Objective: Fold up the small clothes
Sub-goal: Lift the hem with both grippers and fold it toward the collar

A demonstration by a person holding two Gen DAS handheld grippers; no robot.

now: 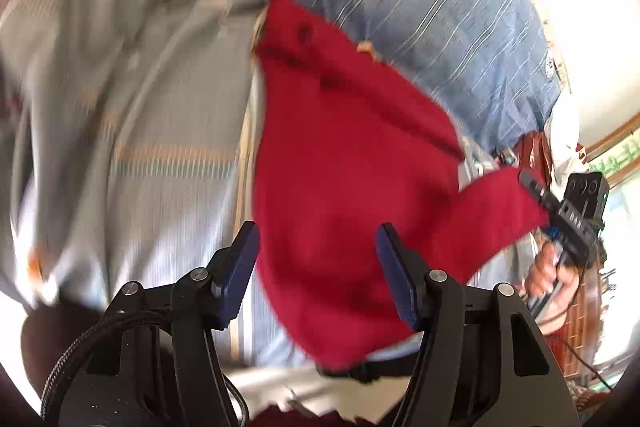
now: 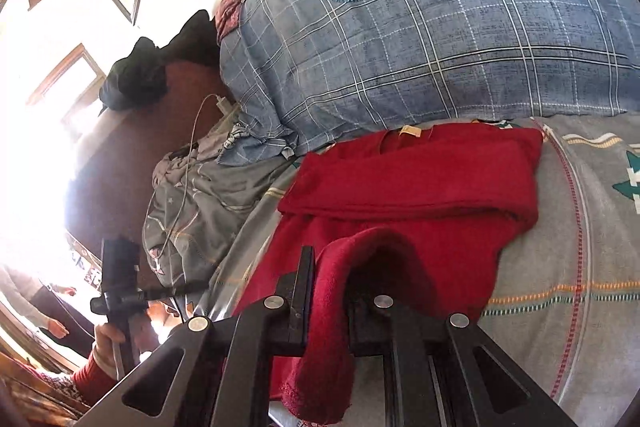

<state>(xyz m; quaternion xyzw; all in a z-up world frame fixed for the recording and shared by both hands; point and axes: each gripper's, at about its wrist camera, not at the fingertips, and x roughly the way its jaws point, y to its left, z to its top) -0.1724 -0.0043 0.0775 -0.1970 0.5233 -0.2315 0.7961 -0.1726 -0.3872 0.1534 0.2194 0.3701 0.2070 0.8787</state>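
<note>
A red knitted garment [image 2: 408, 187] lies on the grey patterned bedsheet [image 2: 568, 267], its upper part folded over. My right gripper [image 2: 332, 267] is shut on a red sleeve [image 2: 332, 327] and lifts it; the cloth drapes over the fingers. The left wrist view is blurred. It shows the red garment [image 1: 344, 163] and my left gripper [image 1: 316, 239] open just above it, blue pads [image 1: 240, 267] apart and empty. The right gripper [image 1: 536, 191] shows there at the right, clamped on the sleeve's end.
A blue checked pillow [image 2: 420, 39] lies behind the garment. Crumpled grey cloth [image 2: 200, 203] with a white cable, and dark clothes [image 2: 136, 75], lie at the left on the brown bed edge. Another person stands at the far left.
</note>
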